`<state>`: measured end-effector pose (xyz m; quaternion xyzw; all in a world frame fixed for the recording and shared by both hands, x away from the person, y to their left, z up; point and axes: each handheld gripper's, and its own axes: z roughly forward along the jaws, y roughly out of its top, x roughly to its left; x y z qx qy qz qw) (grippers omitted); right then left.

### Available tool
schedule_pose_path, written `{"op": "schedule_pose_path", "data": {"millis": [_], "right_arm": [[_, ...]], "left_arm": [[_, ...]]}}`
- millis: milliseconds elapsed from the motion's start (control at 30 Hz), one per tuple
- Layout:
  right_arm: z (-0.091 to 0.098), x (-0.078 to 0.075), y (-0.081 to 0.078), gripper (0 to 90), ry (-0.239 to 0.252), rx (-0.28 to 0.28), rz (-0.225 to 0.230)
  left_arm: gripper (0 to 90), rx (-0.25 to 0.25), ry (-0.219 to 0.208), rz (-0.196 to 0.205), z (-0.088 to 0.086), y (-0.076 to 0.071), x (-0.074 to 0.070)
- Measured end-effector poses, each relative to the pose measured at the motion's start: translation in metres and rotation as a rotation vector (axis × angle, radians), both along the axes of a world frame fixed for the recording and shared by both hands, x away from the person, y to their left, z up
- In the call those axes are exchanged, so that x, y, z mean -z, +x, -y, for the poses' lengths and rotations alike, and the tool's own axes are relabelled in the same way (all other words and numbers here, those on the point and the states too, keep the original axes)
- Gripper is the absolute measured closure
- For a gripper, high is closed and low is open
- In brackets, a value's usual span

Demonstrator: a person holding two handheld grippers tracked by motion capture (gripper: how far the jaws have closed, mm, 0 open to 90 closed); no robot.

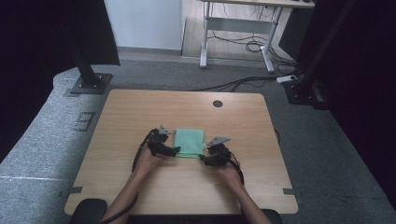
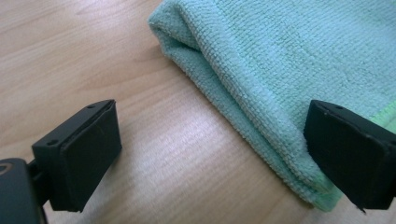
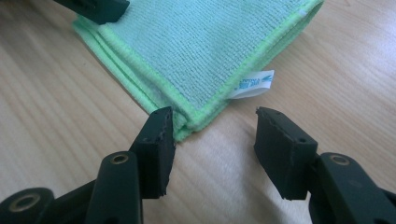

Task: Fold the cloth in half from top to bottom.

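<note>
A folded green microfibre cloth (image 1: 189,142) lies flat near the middle of the wooden table (image 1: 140,107). My left gripper (image 1: 175,150) sits at the cloth's near left corner. In the left gripper view it (image 2: 212,123) is open wide, one jaw over bare wood and the other over the cloth (image 2: 289,60) edge. My right gripper (image 1: 204,157) is at the near right corner. In the right gripper view it (image 3: 215,122) is open, and the cloth (image 3: 201,42) corner sits against the inside of its left jaw without being pinched. A white label (image 3: 252,84) sticks out of the hem.
A round cable hole (image 1: 217,103) sits near the table's far edge. Black frame posts (image 1: 88,70) stand on the grey carpet at both far corners. A white desk frame (image 1: 238,32) and loose cables are behind. The left gripper's jaw (image 3: 98,8) shows at the cloth's far corner.
</note>
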<state>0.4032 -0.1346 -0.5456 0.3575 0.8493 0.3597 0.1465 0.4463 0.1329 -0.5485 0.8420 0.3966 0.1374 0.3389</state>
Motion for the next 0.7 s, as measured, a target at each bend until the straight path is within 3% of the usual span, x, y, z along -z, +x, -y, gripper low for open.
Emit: {"op": "schedule_pose_path", "data": {"millis": [400,700], "right_arm": [[-0.0018,0.0008,0.0011,41.2,0.004,-0.012,0.001],[0.0011,-0.0027,-0.0021,32.0,0.003,-0.013,0.003]], "left_arm": [[5.1,0.037,-0.017,-0.002,-0.0028,0.0058,-0.0004],[6.3,0.030,-0.024,0.029,-0.0052,-0.0024,-0.0094]]}}
